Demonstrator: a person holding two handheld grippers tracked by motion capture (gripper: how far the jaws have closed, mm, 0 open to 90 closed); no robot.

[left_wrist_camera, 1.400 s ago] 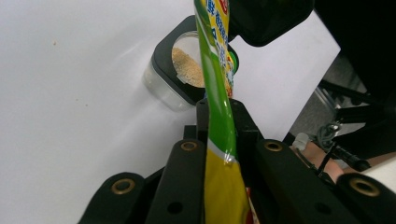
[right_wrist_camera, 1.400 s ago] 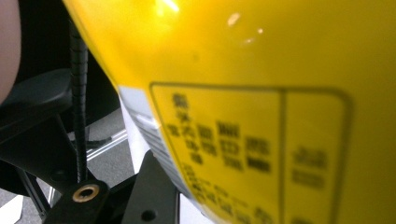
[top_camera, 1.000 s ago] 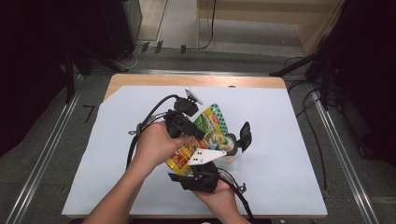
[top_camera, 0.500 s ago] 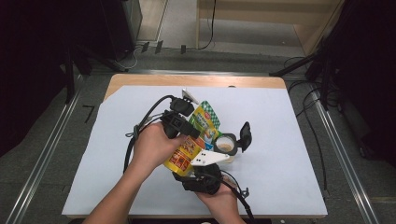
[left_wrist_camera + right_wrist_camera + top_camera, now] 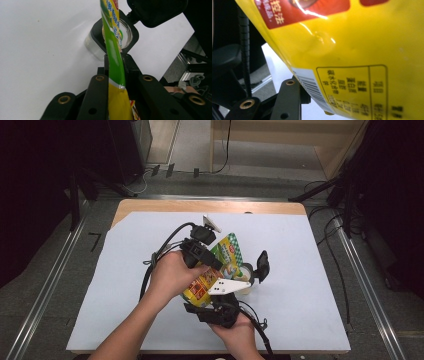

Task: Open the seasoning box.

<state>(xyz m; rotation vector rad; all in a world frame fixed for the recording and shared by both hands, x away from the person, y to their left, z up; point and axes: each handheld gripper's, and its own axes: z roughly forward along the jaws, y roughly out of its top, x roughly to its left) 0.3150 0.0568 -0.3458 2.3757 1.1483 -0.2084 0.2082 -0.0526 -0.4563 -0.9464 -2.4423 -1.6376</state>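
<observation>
A yellow and green snack bag [image 5: 228, 251] hangs tilted over an open clear jar [image 5: 247, 280]. The jar's black hinged lid [image 5: 261, 266] stands flipped back. My left gripper [image 5: 214, 264] is shut on the bag's edge. In the left gripper view its jaws pinch the bag [image 5: 115, 37] edge-on, having just eased open a little, with the jar [image 5: 95, 46] and lid [image 5: 157, 11] right beyond. My right gripper [image 5: 232, 288] points at the jar from the near side and its jaws have just been closing. The bag [image 5: 352, 50] hides what lies between them; one finger [image 5: 288, 100] shows.
A white sheet [image 5: 310, 310] covers the wooden table [image 5: 200, 205]. Black cables [image 5: 160, 255] loop from the left gripper across the sheet. Metal rails and dark floor lie on both sides of the table.
The left hand has shifted the bag slightly left and back over the jar. The jar, its lid and the right hand have stayed put.
</observation>
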